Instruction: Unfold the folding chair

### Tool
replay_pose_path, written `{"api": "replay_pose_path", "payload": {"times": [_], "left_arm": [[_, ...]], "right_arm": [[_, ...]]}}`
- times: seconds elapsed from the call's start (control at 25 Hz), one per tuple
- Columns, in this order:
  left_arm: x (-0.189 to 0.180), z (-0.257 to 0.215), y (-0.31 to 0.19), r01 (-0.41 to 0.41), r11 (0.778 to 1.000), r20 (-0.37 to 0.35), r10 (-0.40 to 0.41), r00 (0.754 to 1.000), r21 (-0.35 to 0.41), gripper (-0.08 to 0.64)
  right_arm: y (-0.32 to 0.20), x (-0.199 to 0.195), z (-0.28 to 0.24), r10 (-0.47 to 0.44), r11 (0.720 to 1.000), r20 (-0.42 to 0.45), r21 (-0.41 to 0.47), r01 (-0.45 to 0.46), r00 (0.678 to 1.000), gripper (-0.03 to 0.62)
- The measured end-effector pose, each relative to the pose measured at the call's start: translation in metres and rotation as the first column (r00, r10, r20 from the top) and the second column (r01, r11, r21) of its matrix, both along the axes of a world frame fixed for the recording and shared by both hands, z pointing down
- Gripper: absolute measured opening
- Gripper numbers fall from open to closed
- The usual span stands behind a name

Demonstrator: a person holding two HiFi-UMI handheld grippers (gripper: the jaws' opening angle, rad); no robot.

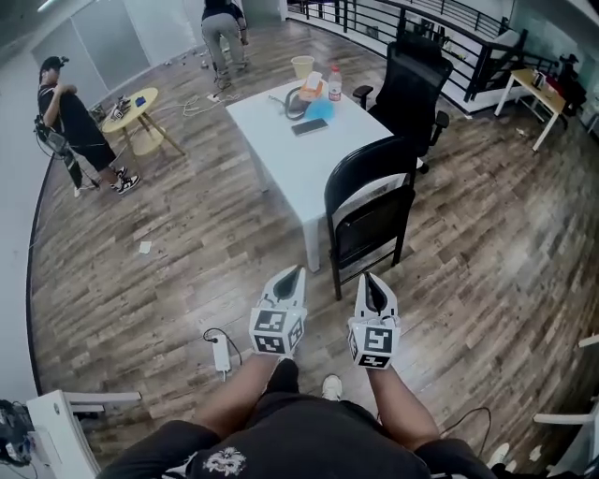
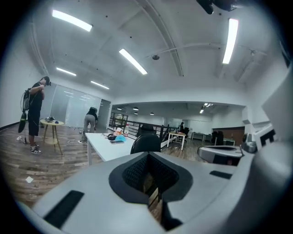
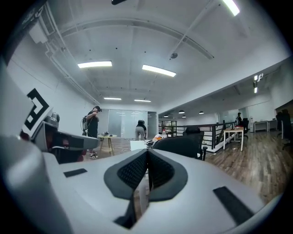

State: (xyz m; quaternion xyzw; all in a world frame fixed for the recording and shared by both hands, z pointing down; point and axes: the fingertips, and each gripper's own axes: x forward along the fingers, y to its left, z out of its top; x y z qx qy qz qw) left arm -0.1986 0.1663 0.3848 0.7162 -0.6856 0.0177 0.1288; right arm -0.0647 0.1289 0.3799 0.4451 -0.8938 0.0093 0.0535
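Far off to the left of the left gripper [image 1: 297, 271] a person [image 1: 80, 126] stands by a small round yellow table [image 1: 138, 105], and a second person [image 1: 225, 33] bends over farther back. On the floor just left of that gripper lies a white power strip [image 1: 222, 354]. The left gripper's jaws are pressed together with nothing between them.

Ahead of both grippers stands a white table [image 1: 271, 145]. Its far end carries a pale cup [image 1: 302, 66] and a red-capped bottle [image 1: 335, 84] – what either holds cannot be made out – beside a blue cloth [image 1: 319, 108] and a dark flat device [image 1: 309, 126].

The black folding chair [image 1: 370, 210] stands upright at the table's near corner, straight ahead of the right gripper [image 1: 368, 278] and apart from both grippers. The right gripper's jaws are closed too, with nothing gripped.

Beyond the folding chair is a black office chair [image 1: 412, 89], then a dark railing [image 1: 421, 28] and a light desk [image 1: 535, 89] at far right – all on a wood-plank floor [image 1: 159, 271].
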Motion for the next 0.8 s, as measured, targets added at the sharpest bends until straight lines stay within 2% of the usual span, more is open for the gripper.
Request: {"api": "replay_pose_path", "payload": {"times": [0.2,0.4,0.6,0.8], "left_arm": [[-0.037,-0.001,-0.064,-0.121,0.993,0.016,0.121,0.993,0.007,0.003],[-0.065,-0.005,-0.134,-0.282,0.959,0.011,0.282,0.959,-0.015,0.003],[-0.085,-0.013,-0.181,-0.331,0.943,0.01,0.331,0.944,-0.032,0.003],[-0.088,-0.016,-0.231,-0.364,0.93,0.023,0.366,0.93,-0.054,0.003]], "right_arm": [[-0.046,-0.043,0.019,0.099,0.994,0.002,-0.048,-0.098,0.995,0.012],[-0.1,-0.068,0.029,0.246,0.966,-0.011,-0.08,-0.247,0.969,0.012],[-0.124,-0.075,0.042,0.347,0.923,-0.016,-0.169,-0.345,0.938,0.012],[-0.158,-0.075,0.054,0.396,0.895,-0.049,-0.204,-0.397,0.917,0.012]]}}
